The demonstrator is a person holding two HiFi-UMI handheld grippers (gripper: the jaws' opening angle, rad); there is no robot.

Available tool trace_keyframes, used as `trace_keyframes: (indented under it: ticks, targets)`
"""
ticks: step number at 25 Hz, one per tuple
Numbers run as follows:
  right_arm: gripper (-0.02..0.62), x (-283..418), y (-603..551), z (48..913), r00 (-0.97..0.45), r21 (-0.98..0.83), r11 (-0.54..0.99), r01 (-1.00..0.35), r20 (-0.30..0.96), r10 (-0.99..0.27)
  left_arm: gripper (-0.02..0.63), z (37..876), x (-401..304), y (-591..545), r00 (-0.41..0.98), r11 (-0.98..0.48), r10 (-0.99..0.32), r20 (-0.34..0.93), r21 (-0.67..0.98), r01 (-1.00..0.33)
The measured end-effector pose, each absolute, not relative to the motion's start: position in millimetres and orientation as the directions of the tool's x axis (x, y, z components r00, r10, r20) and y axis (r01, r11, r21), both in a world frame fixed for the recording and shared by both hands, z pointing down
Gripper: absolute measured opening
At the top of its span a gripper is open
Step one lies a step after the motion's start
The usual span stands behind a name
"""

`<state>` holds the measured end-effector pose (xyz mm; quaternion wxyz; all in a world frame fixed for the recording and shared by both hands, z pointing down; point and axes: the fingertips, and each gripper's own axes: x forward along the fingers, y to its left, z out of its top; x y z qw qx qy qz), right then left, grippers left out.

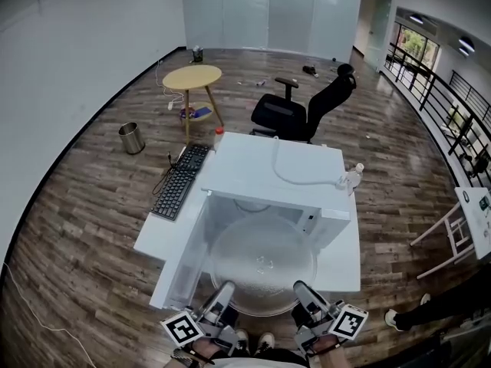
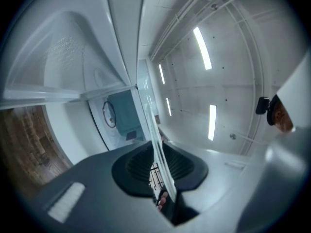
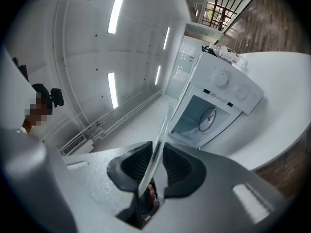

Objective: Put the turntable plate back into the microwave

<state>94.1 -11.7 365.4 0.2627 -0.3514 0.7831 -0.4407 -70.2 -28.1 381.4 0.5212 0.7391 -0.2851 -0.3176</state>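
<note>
Both grippers are on the glass turntable plate point(image 1: 263, 263). The left gripper point(image 1: 227, 289) has its jaws partly closed, pads pressing the plate's near rim left of centre. The right gripper point(image 1: 300, 287) has its jaws clamped on the near rim right of centre. In each gripper view the rim runs edge-on straight through the jaws.

The plate hangs roughly level and extends forward from both sets of jaws. It is round, so there's no long axis to line up, only tilt to manage.

The microwave point(image 1: 280, 167) sits on the bench point(image 1: 351, 255) with its cavity point(image 1: 253, 204) dead ahead of the jaws. The plate's far rim is at the cavity mouth; I can't tell whether it has crossed the sill.

The open door point(image 1: 182, 255) is just outboard of the left jaws, so that side is tighter. Neither hand is nearer the cavity.

My read is that the next move is straight ahead with both hands matched, then a lower onto the hub.
</note>
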Motion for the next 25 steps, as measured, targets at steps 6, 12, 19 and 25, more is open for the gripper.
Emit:
trace_keyframes:
  ticks: [6, 12, 19, 25]
  targets:
    - [0.072, 96, -22, 384, -0.609, -0.881, 0.346, -0.324, -0.086, -0.789, 0.063, 401, -70, -38, 0.639, -0.268, -0.755, -0.145, 0.958, -0.1]
    - [0.074, 94, -42, 410, -0.608, -0.879, 0.334, -0.341, -0.064, -0.791, 0.069, 427, -74, -56, 0.644, -0.284, -0.759, -0.098, 0.94, -0.191]
    - [0.075, 103, -70, 431, -0.626, -0.874, 0.35, -0.336, -0.07, -0.776, 0.069, 450, -66, -79, 0.618, -0.285, -0.781, -0.087, 0.931, -0.229]
    - [0.077, 118, -86, 447, -0.619, -0.881, 0.344, -0.325, -0.077, -0.782, 0.071, 463, -53, -95, 0.606, -0.289, -0.791, -0.081, 0.923, -0.254]
